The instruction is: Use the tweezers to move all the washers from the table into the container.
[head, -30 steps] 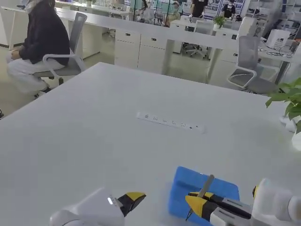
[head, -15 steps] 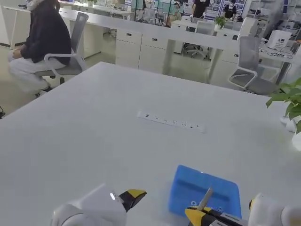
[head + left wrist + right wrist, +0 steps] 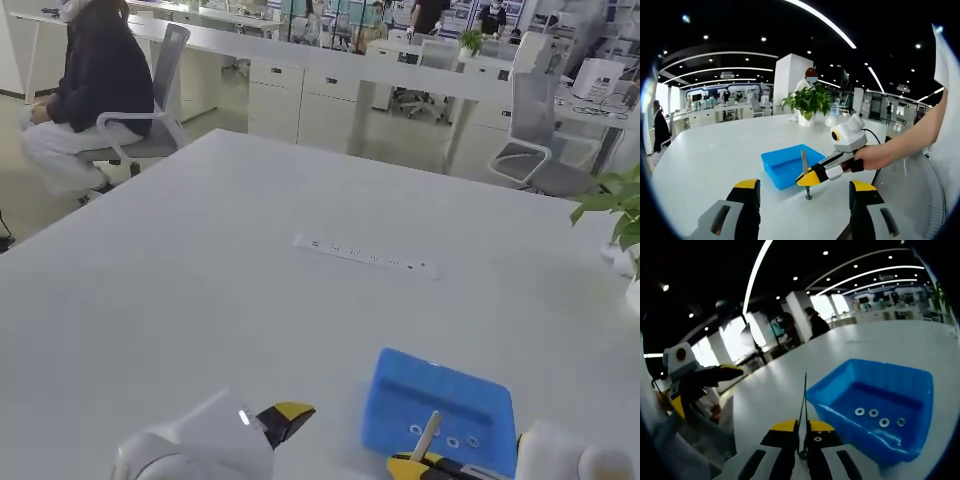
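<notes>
head view: blue container [image 3: 400,385] sits by the tabletop's [image 3: 200,300] near edge with washers [image 3: 453,441] inside. the right gripper [image 3: 420,463] beside it pinches the tweezers [image 3: 430,434].
left gripper view: left gripper [image 3: 805,184] spread, empty.
right gripper view: four washers lie right of the tweezers.

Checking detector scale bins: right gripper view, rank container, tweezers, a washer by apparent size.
Largest: blue container.
Then: tweezers, long but thin; closeness to the camera inflates them.
Smallest: washer; the four in the container look alike.
</notes>
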